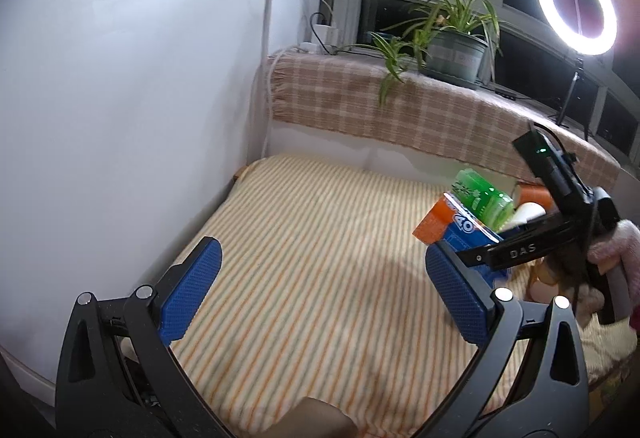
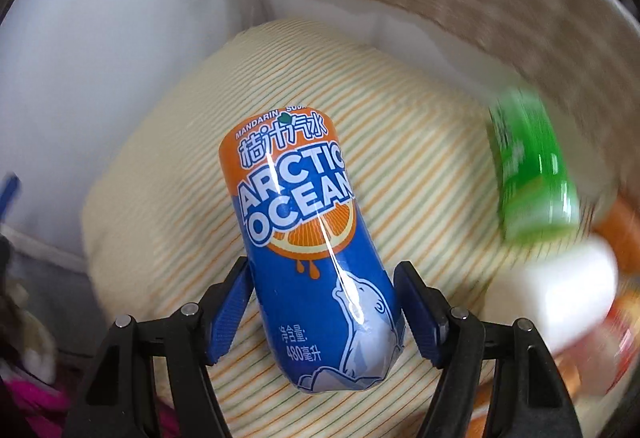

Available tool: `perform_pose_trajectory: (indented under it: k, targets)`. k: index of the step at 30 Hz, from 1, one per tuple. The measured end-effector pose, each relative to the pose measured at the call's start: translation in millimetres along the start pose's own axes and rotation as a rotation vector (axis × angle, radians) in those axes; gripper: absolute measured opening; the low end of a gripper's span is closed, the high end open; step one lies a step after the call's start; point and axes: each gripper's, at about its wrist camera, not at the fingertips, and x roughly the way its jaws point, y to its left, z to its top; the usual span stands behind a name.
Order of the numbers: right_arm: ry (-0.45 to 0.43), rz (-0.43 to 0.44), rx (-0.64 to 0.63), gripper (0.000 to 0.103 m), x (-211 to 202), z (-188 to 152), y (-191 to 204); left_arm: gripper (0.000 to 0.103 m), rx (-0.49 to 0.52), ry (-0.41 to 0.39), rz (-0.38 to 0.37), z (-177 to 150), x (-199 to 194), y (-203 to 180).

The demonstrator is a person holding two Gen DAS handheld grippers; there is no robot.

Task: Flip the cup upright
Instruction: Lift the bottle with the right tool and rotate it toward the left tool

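The right gripper (image 2: 324,302) is clamping the blue-and-orange Arctic Ocean cup (image 2: 308,238) near one end, carrying it above the striped surface (image 2: 420,166); which end is the top I cannot tell. To finish well, it is worth rotating the wrist slowly, keeping the squeeze firm on the glossy wrap, and steering clear of the green bottle (image 2: 532,166) nearby. The left gripper (image 1: 320,294) is hanging wide open, empty.

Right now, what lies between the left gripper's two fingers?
Only bare striped cloth lies between the left gripper fingers, in the left wrist view.
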Motion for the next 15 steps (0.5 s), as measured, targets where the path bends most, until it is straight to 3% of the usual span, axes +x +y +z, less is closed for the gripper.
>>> perform_pose_trajectory:
  k: [7,15]
  targets:
    - [-0.018,0.208,0.300,0.074,-13.5,-51.1,-15.1,0.103,-0.010,0.059,-0.092,-1.4,7.7,-7.2]
    - [-0.022,0.329,0.581,0.074,-7.6,-102.9,-25.7,0.103,-0.010,0.106,-0.162,-5.8,15.7,-20.9]
